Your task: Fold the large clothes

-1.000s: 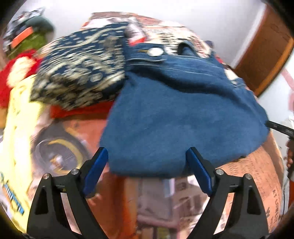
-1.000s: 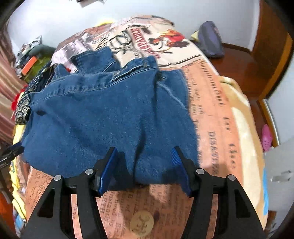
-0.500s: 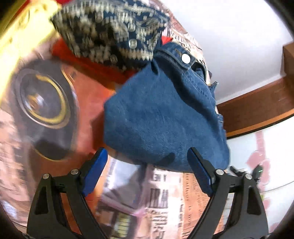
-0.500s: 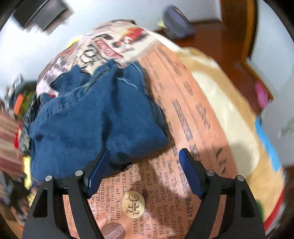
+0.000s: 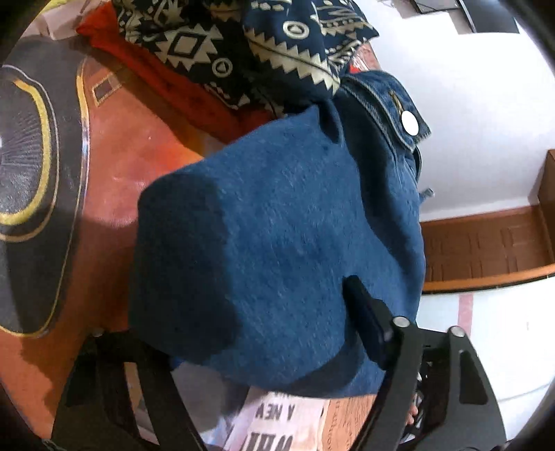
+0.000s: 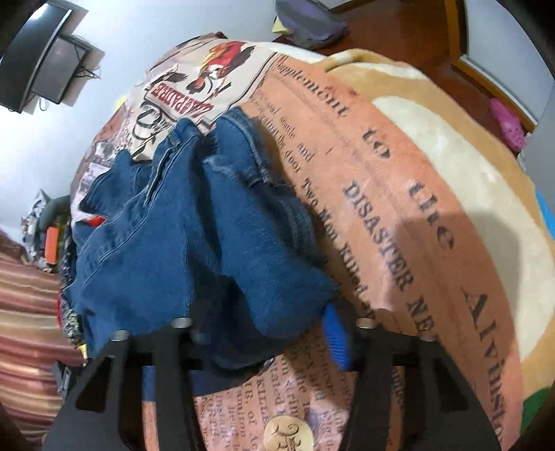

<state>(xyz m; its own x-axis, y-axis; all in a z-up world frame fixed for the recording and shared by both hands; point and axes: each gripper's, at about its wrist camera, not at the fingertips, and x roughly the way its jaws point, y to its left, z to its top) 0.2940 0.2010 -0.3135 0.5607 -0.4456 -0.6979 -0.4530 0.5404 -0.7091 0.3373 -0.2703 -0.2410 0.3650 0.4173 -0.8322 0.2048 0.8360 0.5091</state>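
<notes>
Folded blue jeans (image 5: pixel 295 208) lie on a printed blanket (image 5: pixel 131 145), their metal button (image 5: pixel 409 122) at the far end. My left gripper (image 5: pixel 256 312) straddles the near fold and its jaws are closing. Denim fills the gap and hides one finger, while the other finger (image 5: pixel 364 319) lies on the cloth. In the right wrist view the jeans (image 6: pixel 190 243) run away to the upper left. My right gripper (image 6: pixel 267 326) is closing on their near corner. Its blue pad (image 6: pixel 334 336) touches the denim and the other finger is covered.
A navy patterned garment (image 5: pixel 260 41) and a red cloth (image 5: pixel 166 79) lie just beyond the jeans. The blanket (image 6: pixel 399 225) stretches off to the right. A wall screen (image 6: pixel 38 59), a grey bag (image 6: pixel 312 17) and striped fabric (image 6: pixel 24 312) sit at the edges.
Both grippers rolled and sank onto the near edge of the jeans. Their jaws narrowed, and denim that lay ahead of the fingertips now sits between them.
</notes>
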